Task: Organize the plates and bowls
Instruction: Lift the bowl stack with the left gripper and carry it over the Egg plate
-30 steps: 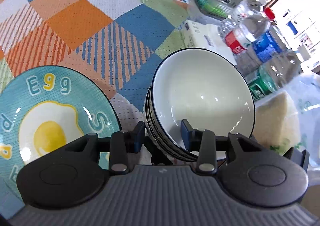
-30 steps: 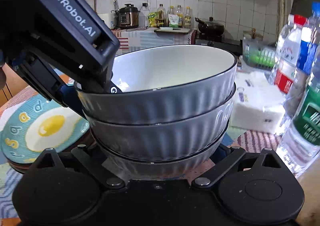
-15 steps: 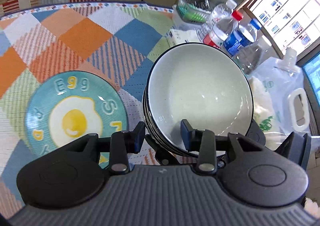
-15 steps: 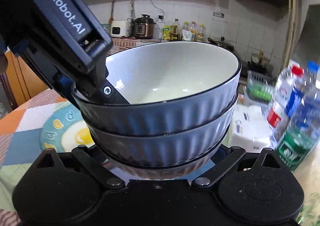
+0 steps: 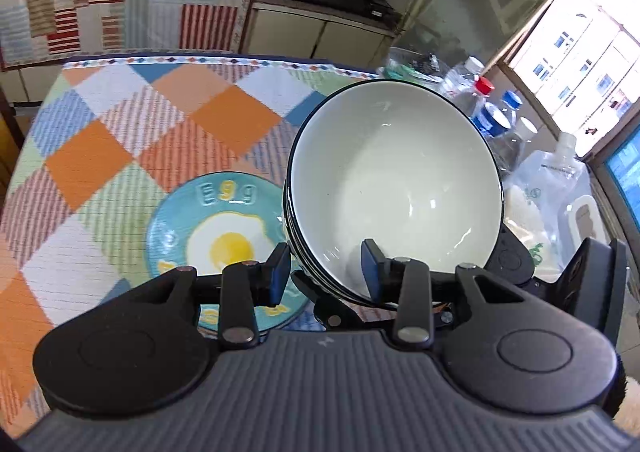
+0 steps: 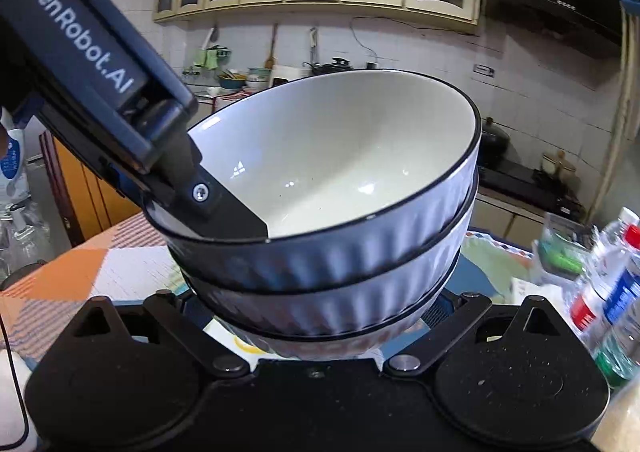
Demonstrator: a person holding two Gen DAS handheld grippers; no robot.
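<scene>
Gripping the near rim of a stack of bowls (image 5: 394, 187), the left gripper (image 5: 325, 268) has one finger inside the top bowl and the other outside the stack wall, so its jaws stand narrowed on the rim. In the right wrist view the same gripper (image 6: 224, 217) reaches in from the upper left, with its dark fingertip lying on the white inner wall of the top bowl.

The right gripper (image 6: 320, 332) holds the stack of bowls (image 6: 332, 252) from the other side, low at its base. Its two fingers stand wide apart, one at each side of the lowest bowl, but the fingertips are hidden behind the bowls, so I cannot tell if they press on it.

The bowls are grey and ribbed outside, white inside, with a dark rim. The stack is tilted and it is held above the checked tablecloth (image 5: 132, 139), not resting on it.

Below and to the left of the stack lies a blue egg plate (image 5: 224, 228) on the cloth. To the right stand several water bottles (image 5: 490, 119).
</scene>
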